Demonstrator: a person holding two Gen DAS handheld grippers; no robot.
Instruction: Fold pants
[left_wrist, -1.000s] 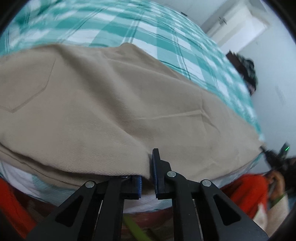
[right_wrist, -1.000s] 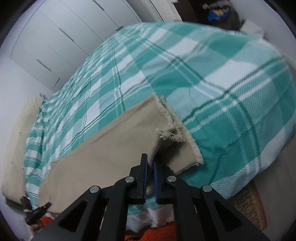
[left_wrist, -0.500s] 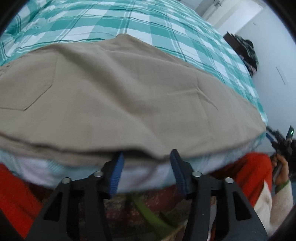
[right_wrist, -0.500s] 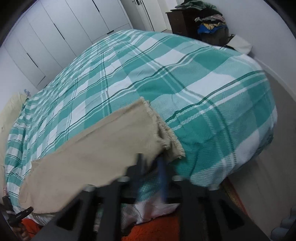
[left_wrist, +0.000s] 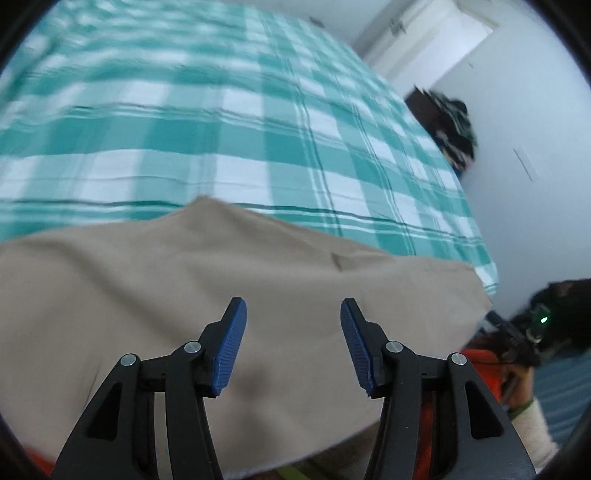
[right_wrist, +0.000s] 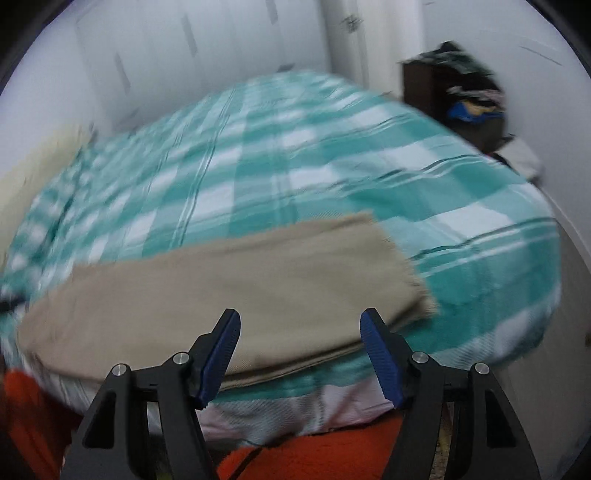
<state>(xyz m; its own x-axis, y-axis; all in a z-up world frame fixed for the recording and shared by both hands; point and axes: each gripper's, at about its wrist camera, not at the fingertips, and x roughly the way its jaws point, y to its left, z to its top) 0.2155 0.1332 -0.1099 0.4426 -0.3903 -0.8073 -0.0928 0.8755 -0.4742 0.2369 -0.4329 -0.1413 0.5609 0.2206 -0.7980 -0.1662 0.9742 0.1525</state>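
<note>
Bedroom with white wardrobe doors (right_wrist: 184, 74) along the back wall and a bed under a teal-and-white plaid cover (left_wrist: 258, 129). A dark shelf unit (right_wrist: 461, 103) in the corner holds a heap of clothes, too blurry to sort out. No readable writing or labels anywhere. The tan pants (right_wrist: 229, 288) lie flat along the near edge of the bed, frayed leg hems toward the right end. The left gripper (left_wrist: 291, 347) has its blue pads spread wide over the fabric, gripping nothing. The right gripper (right_wrist: 301, 358) is spread wide too, empty, just in front of the pants' near edge. Orange fabric (right_wrist: 314, 458) shows below the bed edge.
</note>
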